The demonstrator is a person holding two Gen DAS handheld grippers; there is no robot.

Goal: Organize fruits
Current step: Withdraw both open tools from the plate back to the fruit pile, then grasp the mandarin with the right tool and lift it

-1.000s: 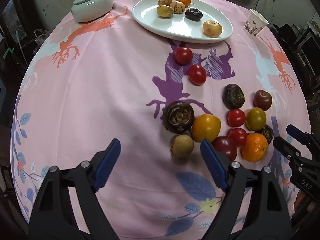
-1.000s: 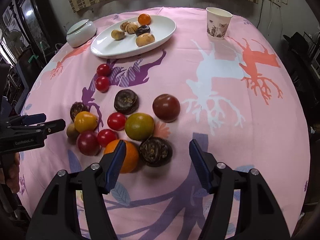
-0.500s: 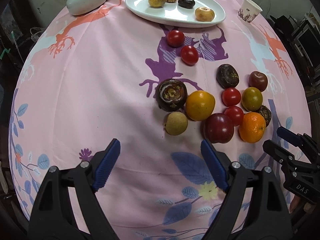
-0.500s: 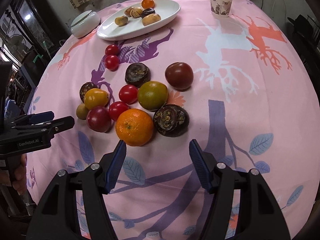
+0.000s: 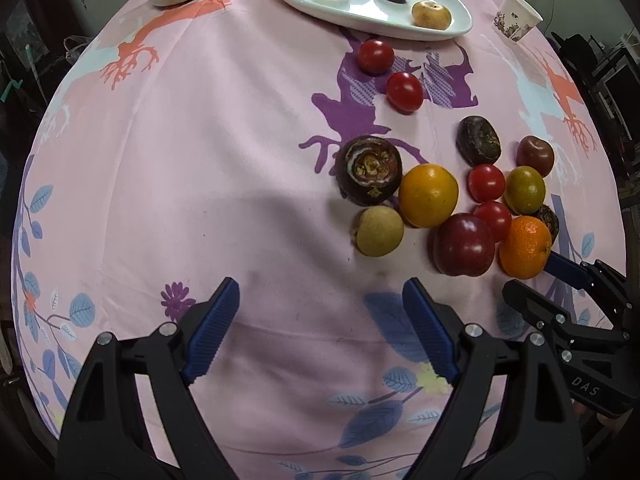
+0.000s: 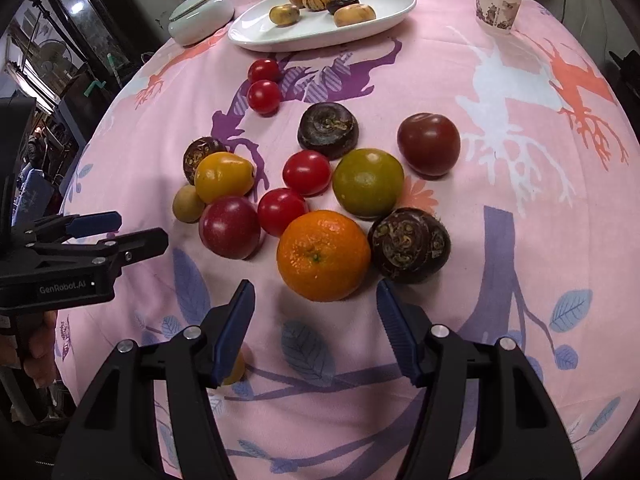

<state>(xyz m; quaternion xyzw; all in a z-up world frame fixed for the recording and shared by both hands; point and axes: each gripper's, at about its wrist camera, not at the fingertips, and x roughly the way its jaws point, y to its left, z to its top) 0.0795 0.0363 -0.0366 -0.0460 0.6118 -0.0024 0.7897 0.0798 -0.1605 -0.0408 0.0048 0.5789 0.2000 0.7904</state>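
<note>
Right wrist view showed the orange (image 6: 323,255) lying on the pink tablecloth (image 6: 500,216) toward the near edge of the tabletop, just ahead of the right gripper (image 6: 316,322), whose fingers were spread wide with nothing between them. A dark knobbly fruit (image 6: 409,245) sat touching the orange on one side, and a red tomato (image 6: 281,211) and a dark red plum (image 6: 229,227) on the other, with a green fruit (image 6: 368,183) just behind. The left gripper (image 5: 320,326) hung over bare cloth near the same edge, its fingers also apart and empty, beside a small tan fruit (image 5: 378,231). A white plate (image 6: 320,30) carrying several fruits stood toward the far edge, between a lidded bowl (image 6: 200,14) and a paper cup (image 6: 498,2).
</note>
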